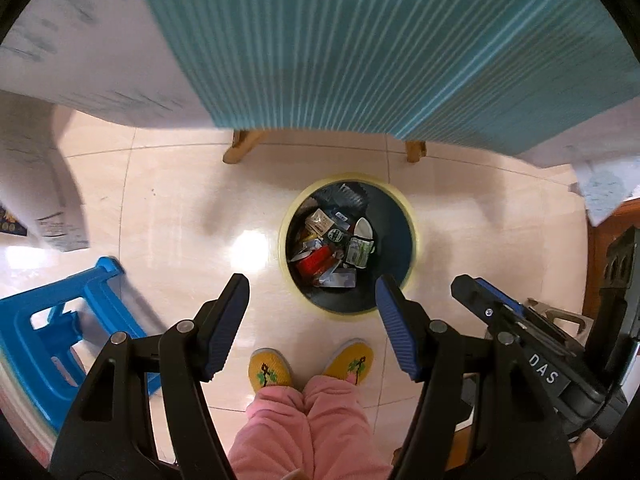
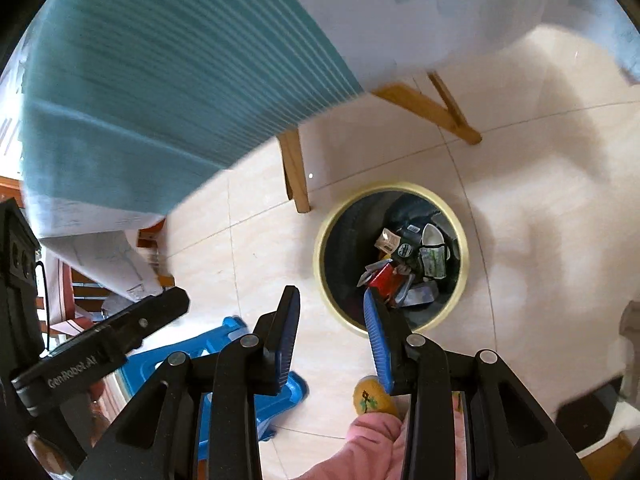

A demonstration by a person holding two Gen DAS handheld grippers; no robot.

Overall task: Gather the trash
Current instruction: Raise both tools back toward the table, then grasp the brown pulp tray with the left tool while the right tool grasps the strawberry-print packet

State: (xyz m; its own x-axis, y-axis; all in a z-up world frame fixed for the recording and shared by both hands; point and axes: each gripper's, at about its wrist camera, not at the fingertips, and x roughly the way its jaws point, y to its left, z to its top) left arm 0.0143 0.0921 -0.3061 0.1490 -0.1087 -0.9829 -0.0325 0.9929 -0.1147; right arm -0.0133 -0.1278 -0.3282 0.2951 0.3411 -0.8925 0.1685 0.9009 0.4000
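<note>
A round bin with a yellow rim (image 1: 285, 240) stands on the tiled floor and holds several wrappers and packets (image 1: 334, 246). It also shows in the right wrist view (image 2: 318, 256) with the same trash (image 2: 408, 264) inside. My left gripper (image 1: 312, 292) is open and empty, held high above the floor just short of the bin. My right gripper (image 2: 332, 308) is open and empty, above the bin's near left edge. The right gripper's body (image 1: 520, 332) shows at the right of the left wrist view; the left one (image 2: 100, 344) shows at the left of the right wrist view.
A table under a teal striped cloth (image 1: 360, 40) and white sheet stands beyond the bin, wooden legs (image 1: 240, 146) on the floor. A blue plastic stool (image 1: 60, 328) is at the left. The person's yellow slippers (image 1: 270, 368) and pink trousers are below.
</note>
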